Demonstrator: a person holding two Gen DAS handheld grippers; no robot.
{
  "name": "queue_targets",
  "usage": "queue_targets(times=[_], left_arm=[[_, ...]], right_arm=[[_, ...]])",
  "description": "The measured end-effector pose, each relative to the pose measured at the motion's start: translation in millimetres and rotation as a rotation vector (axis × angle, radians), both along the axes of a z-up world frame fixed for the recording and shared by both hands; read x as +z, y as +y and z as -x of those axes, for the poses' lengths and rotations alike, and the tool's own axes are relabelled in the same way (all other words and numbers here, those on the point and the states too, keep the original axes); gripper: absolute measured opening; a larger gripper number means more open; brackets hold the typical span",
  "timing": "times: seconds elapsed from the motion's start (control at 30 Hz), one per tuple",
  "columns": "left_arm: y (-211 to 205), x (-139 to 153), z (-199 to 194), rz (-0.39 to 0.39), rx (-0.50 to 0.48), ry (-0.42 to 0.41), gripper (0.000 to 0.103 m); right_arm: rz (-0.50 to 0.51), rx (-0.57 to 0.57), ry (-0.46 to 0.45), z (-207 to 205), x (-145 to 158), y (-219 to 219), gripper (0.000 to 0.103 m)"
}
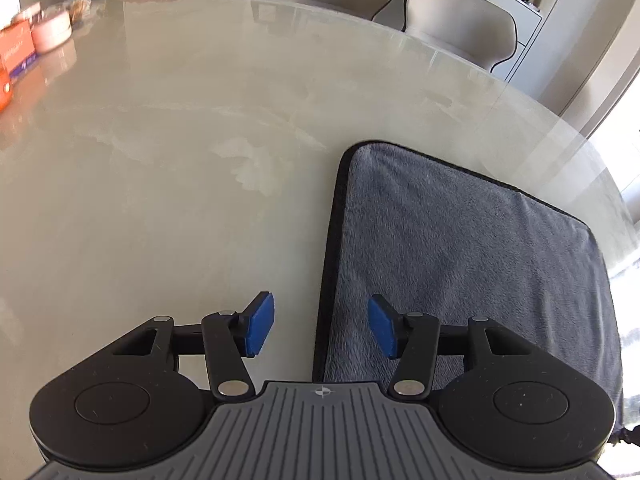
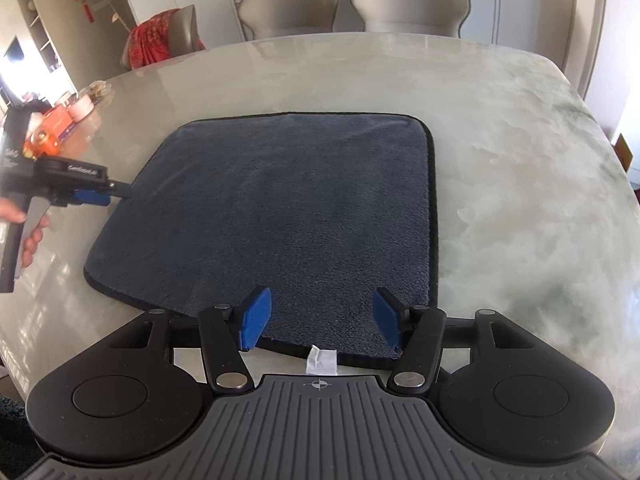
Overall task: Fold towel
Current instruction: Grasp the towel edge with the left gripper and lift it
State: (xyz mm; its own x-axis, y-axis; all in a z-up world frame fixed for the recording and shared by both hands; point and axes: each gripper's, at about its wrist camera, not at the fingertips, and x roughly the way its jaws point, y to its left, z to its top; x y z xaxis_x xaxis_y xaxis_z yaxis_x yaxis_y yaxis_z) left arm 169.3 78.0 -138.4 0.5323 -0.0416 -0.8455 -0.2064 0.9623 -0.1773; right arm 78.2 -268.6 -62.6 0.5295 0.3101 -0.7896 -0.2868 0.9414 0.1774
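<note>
One flat, black-edged grey-blue towel (image 2: 280,216)

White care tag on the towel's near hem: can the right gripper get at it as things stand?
Probably yes. The right gripper is open, and the tag lies just below the gap between its fingers, sticking out from the towel onto bare table. Nothing covers it; the left gripper is off at the far-left edge.
</note>
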Motion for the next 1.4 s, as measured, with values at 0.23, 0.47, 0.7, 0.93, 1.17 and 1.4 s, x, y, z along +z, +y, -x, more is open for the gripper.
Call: queue_targets(times=[0.23,0.47,0.7,0.93,1.17,1.4], left_arm=[[-17,1,-9,-0.101,-0.047,0.009,0.052],[-33,4,-5,-0.126,-0.093,0.002,0.02],[-43,11,0,-0.141,-0.122,0.009,0.006],[-49,15,-1,-0.129,-0.137,0.009,0.006],[-57,19,-6,-0.107,-0.153,0.011,0.006],[-80,38,-8,-0.015,-0.216,-0.01,0.006]], right_arm=[[-0.002,0.0,0.019,6,-1,8,0.06],[0.002,0.014,0.037,6,-3,16,0.061],[0.0,0.092,0.02,6,-3,38,0.061],[-0.006,0.195,-0.009,0,0,69,0.061],[-0.005,0.235,-0.022,1,0,84,0.063],[-0.021,0.169,-0.008,0,-2,69,0.065]])
